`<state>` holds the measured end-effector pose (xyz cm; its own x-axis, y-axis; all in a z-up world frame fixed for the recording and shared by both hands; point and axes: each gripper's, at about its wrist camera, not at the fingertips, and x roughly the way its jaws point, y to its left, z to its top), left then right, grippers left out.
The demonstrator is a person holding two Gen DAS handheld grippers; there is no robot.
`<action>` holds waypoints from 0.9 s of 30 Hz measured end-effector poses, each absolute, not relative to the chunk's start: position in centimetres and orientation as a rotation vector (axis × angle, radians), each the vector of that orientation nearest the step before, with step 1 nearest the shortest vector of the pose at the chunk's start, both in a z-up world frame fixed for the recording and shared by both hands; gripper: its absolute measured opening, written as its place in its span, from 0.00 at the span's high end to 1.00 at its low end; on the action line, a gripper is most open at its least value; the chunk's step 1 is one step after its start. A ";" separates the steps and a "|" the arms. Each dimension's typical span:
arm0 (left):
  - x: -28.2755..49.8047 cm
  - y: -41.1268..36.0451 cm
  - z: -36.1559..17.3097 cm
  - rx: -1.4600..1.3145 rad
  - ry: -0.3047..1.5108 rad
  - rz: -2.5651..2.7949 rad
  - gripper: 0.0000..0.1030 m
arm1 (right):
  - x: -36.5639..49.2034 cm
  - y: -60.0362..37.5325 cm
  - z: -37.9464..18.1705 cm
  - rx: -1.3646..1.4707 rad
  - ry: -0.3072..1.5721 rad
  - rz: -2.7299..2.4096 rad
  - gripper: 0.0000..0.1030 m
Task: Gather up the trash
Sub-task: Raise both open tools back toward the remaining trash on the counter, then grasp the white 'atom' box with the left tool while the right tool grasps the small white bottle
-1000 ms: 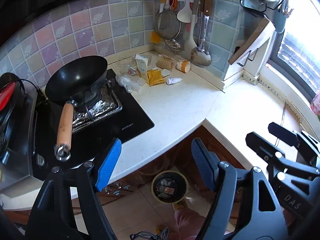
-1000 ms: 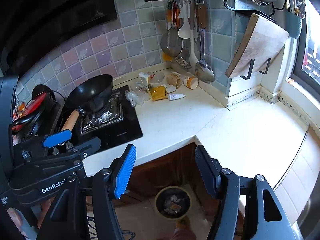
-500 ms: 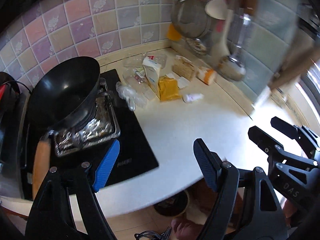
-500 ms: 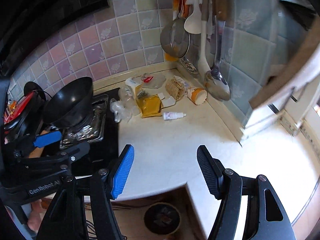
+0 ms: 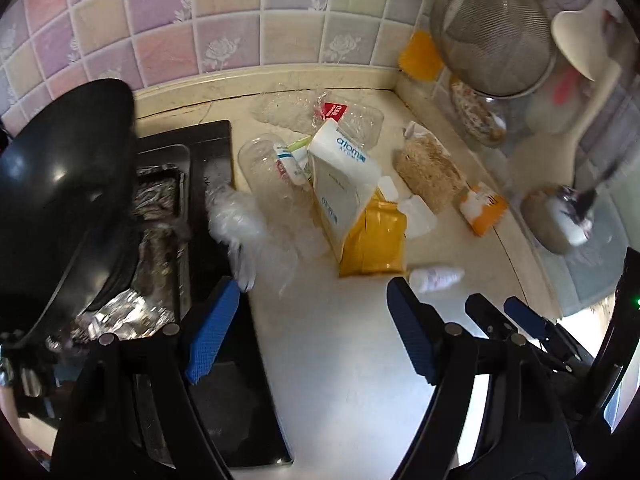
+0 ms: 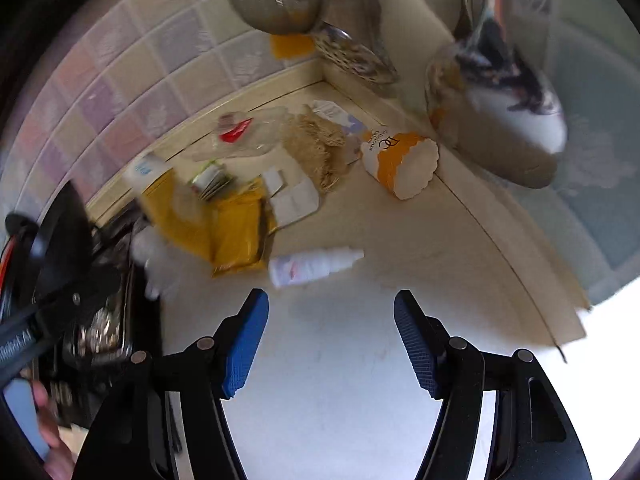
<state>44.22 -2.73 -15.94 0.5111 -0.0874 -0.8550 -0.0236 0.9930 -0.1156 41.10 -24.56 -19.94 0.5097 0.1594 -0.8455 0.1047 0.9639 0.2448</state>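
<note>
A heap of trash lies in the counter's back corner: a yellow pouch (image 5: 374, 236) (image 6: 236, 236), a white carton (image 5: 344, 176), clear plastic wrappers (image 5: 248, 224), a small white bottle (image 5: 436, 278) (image 6: 316, 266), an orange-and-white paper cup (image 5: 482, 208) (image 6: 402, 164) on its side and a crumbly brown packet (image 5: 430, 172) (image 6: 316, 144). My left gripper (image 5: 312, 328) hangs open just short of the pouch and wrappers. My right gripper (image 6: 330, 328) is open too, right before the small bottle. Nothing sits between either pair of blue pads.
A black wok (image 5: 60, 200) stands on the foil-lined hob (image 5: 160, 248) at the left. A strainer (image 5: 494, 32), a ladle (image 6: 496, 116) and spoons hang low over the corner from the tiled wall. The right gripper's fingers (image 5: 520, 320) show beside the left one.
Both grippers have swung from over the floor bin and counter edge down and in toward the trash heap, which now fills both views. Both stayed open and empty.
</note>
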 end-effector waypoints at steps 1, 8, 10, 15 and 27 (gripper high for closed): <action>44.9 -2.9 -16.3 -0.120 1.038 -0.039 0.28 | 42.0 -24.5 -20.4 0.295 1.033 0.015 0.36; 49.2 -4.2 -18.4 -0.116 1.060 -0.008 0.28 | 46.2 -22.9 -22.7 0.254 1.066 -0.024 0.35; 50.1 -4.5 -19.0 -0.119 1.068 -0.008 0.28 | 46.7 -22.7 -23.4 0.240 1.080 -0.026 0.35; 51.1 -4.8 -19.7 -0.117 1.054 0.006 0.32 | 46.6 -23.2 -24.7 0.244 1.100 -0.024 0.36; 51.1 -4.6 -20.0 -0.080 0.944 0.035 0.94 | 43.5 -25.3 -25.2 0.255 1.140 0.031 0.36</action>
<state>51.07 -4.63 -20.00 0.5860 -0.0053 -0.8103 -0.0649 0.9965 -0.0535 43.51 -25.28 -25.20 0.4201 0.1536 -0.8944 0.1051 0.9707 0.2161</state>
